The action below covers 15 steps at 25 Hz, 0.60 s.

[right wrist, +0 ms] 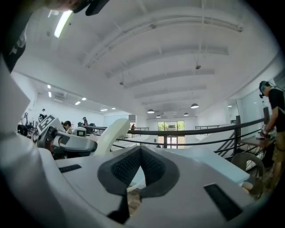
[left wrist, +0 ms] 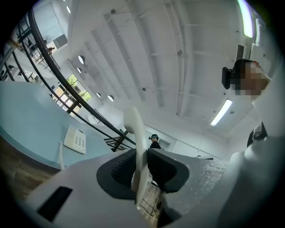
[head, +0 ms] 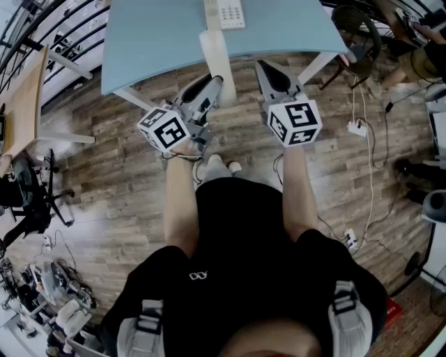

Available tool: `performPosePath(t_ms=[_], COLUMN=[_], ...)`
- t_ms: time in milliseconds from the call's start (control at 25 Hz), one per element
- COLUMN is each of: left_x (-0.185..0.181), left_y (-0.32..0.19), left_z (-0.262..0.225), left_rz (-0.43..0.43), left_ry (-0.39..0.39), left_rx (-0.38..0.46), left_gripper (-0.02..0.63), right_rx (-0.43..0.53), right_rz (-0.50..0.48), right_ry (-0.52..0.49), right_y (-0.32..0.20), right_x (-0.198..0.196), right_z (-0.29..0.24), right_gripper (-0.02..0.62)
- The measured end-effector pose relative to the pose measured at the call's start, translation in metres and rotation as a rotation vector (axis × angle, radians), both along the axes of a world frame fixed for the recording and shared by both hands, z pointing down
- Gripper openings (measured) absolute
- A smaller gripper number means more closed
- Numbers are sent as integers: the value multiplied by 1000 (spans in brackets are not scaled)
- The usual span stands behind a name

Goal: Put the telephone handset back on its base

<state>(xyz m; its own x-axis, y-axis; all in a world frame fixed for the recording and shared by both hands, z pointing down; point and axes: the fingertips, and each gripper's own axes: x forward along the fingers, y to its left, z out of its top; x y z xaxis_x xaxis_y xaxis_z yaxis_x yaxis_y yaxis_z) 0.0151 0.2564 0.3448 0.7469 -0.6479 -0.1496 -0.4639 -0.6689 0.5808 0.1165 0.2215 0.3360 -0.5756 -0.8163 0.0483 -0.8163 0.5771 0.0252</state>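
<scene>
Two grippers are held out in front of the person, above the wood floor (head: 104, 160). The left gripper (head: 211, 85) has its two dark pads (left wrist: 120, 171) squeezed onto the white handset (head: 217, 63), close to the handset's near end, so it has hold of it. The right gripper (head: 265, 66) is just beside it, and its jaws are pressed together with nothing in between. The handset is up in the air, and it crosses over the near edge of the blue table (head: 153, 42). I think it could go wrong in a few ways. The pads only pinch one end, so most of the handset sticks out past them, and a quick swing might make it twist or slip out. It could also bump the table's near edge if it drops too low. And it might land crooked on the base if it is turned a little to one side on the way down. The handset's long side runs straight away from the person. Its free end points forward and a bit upward, toward the base (head: 226, 12). The base sits farther in on the table, well apart from the handset, with its buttons facing up.
</scene>
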Motion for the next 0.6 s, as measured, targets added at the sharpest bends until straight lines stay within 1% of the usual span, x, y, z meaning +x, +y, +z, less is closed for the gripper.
performPosePath(t_ms=[120,280,360,480,600], left_x=[5,9,9,9,2], left_y=[-1,-7,-9,-10,-16], left_z=[0,-2,-4,-4,1], left_rz=[10,4,-5,-10,-21], left_ry=[5,12,15,10,13], left_rx=[10,6,7,9,-3], left_gripper=[81,81,81,81,81], right_rx=[-1,5,-2,-19,-23], right_rz=[-14,21,16,-14,-31], right_ry=[-51,-63,-78,-116,-106], right_y=[-3,-13,-16,-19,-26], right_x=[6,23,27,27,16], right_z=[0,-3,-5,-7,-3], right_gripper=[-6,-6,-6,-6,-6])
